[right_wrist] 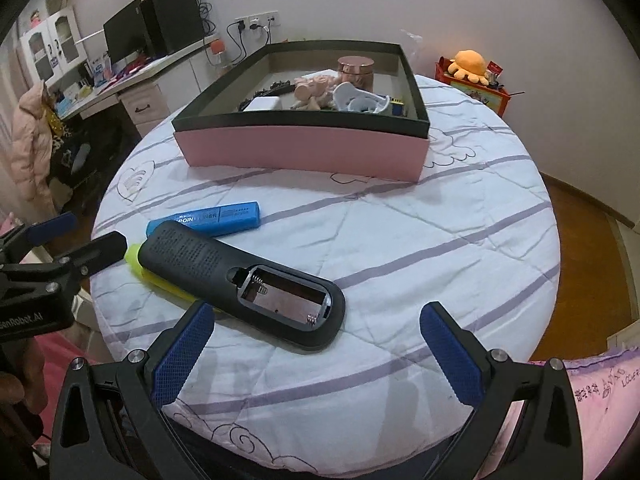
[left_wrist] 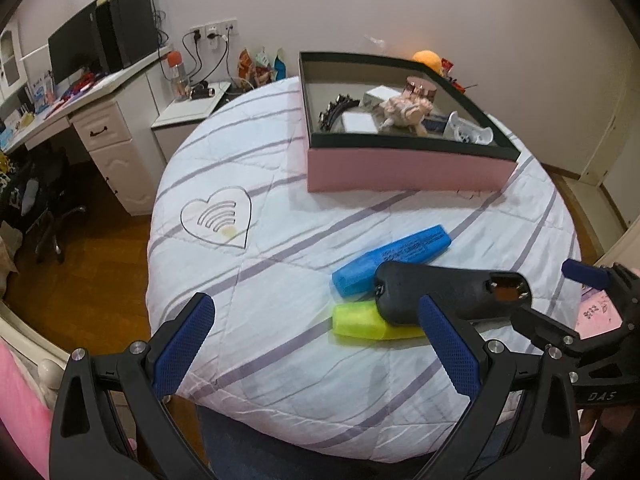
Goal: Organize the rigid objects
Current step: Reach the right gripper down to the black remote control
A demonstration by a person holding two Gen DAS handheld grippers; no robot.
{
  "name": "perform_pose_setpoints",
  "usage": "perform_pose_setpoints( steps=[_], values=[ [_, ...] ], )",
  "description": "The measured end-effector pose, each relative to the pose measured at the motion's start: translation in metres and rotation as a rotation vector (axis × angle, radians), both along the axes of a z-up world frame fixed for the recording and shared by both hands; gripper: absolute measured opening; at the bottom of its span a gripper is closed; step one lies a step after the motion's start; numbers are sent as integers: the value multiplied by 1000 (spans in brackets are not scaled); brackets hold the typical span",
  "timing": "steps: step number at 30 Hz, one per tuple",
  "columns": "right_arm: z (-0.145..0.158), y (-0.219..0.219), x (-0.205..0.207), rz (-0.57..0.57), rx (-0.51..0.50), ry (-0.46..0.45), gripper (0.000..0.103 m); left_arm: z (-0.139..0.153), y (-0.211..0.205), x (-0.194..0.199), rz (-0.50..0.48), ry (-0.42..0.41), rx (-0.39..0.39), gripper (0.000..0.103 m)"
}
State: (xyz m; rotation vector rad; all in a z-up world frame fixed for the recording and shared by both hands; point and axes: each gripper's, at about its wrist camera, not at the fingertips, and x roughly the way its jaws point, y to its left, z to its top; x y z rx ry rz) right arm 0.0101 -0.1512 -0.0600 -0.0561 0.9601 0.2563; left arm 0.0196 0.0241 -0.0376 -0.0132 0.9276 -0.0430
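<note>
Both pairs of fingers stood wide apart and held nothing. The left gripper (left_wrist: 316, 348) hovered low over the near edge of the quilt (left_wrist: 280, 208), its right finger (left_wrist: 448, 348) just in front of the yellow marker (left_wrist: 360, 320). The right gripper (right_wrist: 316, 356) hung beside it, with its left finger (right_wrist: 182, 354) close to the near end of the remote (right_wrist: 244, 280).

Three loose things lay together on the quilt. The remote lay face down with its battery bay open and empty, slanted across the yellow marker, which showed only at its far tip and along one side. The blue marker (right_wrist: 208, 218) lay just beyond them, touching or nearly touching the remote's far end. Farther back, well apart from these, sat the pink box (right_wrist: 304, 148), already holding a brown jar (right_wrist: 355, 69), a white charger (right_wrist: 262, 104), a figurine (right_wrist: 314, 90) and other small pieces.

By the look of it, the step in hand was the next pickup, with the box as the goal. The remote seemed the sensible first choice, since it pinned the yellow marker beneath it. The right gripper would need to shift left and turn until its fingers straddled the remote's narrow width, then close and lift straight up so the markers were not dragged along. The soft quilt might let the remote tilt under pressure.
</note>
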Motion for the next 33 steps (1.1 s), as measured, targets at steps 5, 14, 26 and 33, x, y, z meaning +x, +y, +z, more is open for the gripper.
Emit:
perform_pose_setpoints(
  steps=[5,14,26,33],
  values=[
    [-10,11,6,53,-56,16,103,-13,0,0,-10,33,-10,103],
    [-28,40,24,220,-154,-2,95,-21,3,5,-5,53,-17,103],
    [-22,49,37,378,-117,20,62,-28,0,15,-36,74,-34,103],
    [-23,53,58,452,-127,14,75,-30,-9,24,-127,80,-68,103]
  ],
)
